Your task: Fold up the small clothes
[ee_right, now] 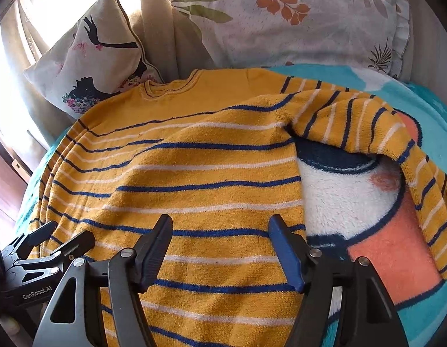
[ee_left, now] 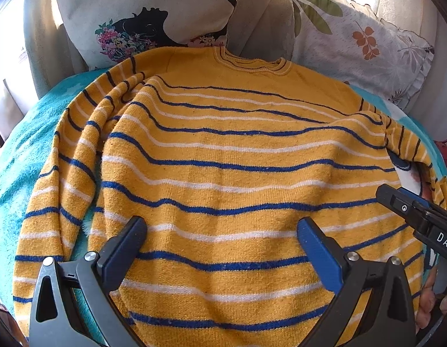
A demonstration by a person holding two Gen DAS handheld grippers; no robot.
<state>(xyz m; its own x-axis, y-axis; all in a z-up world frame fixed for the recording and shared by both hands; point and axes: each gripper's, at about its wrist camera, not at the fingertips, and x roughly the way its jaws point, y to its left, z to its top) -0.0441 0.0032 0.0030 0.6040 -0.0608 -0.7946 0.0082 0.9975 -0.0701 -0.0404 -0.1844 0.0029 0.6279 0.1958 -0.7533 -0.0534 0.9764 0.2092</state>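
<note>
A yellow sweater (ee_left: 223, 150) with blue and white stripes lies flat on a turquoise blanket (ee_left: 26, 156), collar away from me. It also shows in the right wrist view (ee_right: 194, 173). Its left sleeve (ee_left: 49, 202) lies alongside the body. Its right sleeve (ee_right: 368, 133) curves out over the blanket. My left gripper (ee_left: 222, 228) is open and empty above the lower body of the sweater. My right gripper (ee_right: 220, 225) is open and empty above the sweater's lower right edge. The right gripper's fingers (ee_left: 411, 208) show at the right of the left wrist view.
Two pillows lean behind the sweater: one with a black silhouette print (ee_left: 142, 17) and one with a leaf print (ee_left: 359, 43). The blanket has a white and orange pattern (ee_right: 368, 231) to the right of the sweater. Curtains (ee_right: 156, 23) hang behind.
</note>
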